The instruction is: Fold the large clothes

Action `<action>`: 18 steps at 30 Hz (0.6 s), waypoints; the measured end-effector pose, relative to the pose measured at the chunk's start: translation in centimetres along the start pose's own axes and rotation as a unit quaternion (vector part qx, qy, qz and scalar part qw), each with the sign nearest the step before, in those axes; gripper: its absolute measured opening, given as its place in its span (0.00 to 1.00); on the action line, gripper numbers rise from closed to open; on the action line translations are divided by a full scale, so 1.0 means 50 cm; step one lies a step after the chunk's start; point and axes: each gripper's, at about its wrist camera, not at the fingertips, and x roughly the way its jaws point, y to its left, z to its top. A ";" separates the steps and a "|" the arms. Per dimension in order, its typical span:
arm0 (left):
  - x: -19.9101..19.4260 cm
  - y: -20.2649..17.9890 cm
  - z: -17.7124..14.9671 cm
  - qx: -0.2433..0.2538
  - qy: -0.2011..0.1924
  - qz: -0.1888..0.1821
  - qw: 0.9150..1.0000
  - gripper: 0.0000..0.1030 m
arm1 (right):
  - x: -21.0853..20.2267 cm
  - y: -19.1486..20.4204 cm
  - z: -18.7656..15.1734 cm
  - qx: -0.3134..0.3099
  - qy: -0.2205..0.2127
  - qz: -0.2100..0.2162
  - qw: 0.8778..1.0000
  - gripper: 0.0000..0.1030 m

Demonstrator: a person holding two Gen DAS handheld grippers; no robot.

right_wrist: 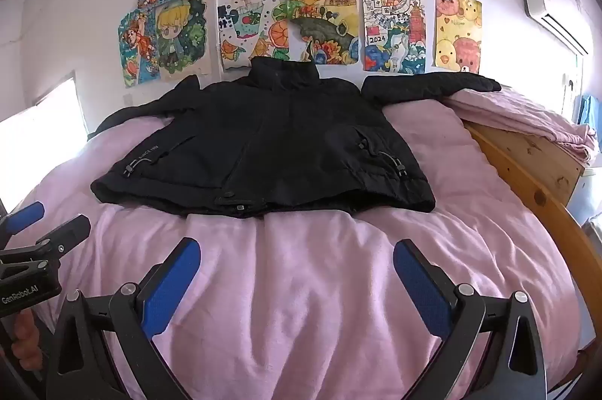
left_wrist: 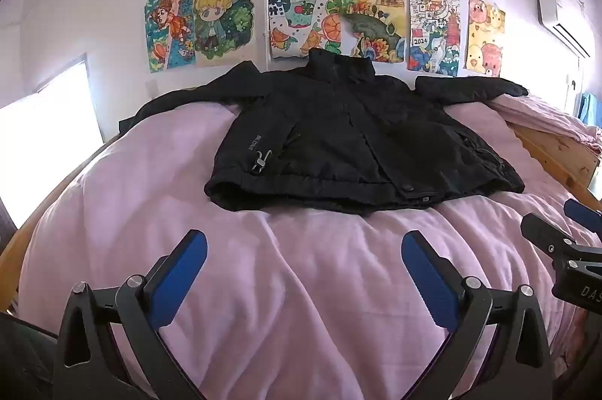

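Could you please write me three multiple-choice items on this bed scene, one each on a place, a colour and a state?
1. Where does the jacket lie?
A. on the pink bedding
B. on the floor
C. on a hanger

2. What colour is the jacket?
A. red
B. black
C. white

3. How do the left gripper and right gripper stand?
A. both shut on the jacket
B. one holds a sleeve
C. both open, short of the jacket

Key: 1 A, it is spread flat on the bedding; 2 B, the cloth is black throughout; 3 C, only bedding shows between the fingers.
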 end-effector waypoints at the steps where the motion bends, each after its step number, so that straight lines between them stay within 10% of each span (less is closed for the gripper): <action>1: 0.000 0.000 0.000 0.000 0.001 0.000 1.000 0.99 | 0.000 0.000 0.000 -0.001 0.000 0.000 1.000 1.00; 18: 0.000 0.000 0.000 0.002 0.002 0.001 1.000 0.99 | -0.010 0.001 0.005 -0.004 0.004 0.001 1.000 1.00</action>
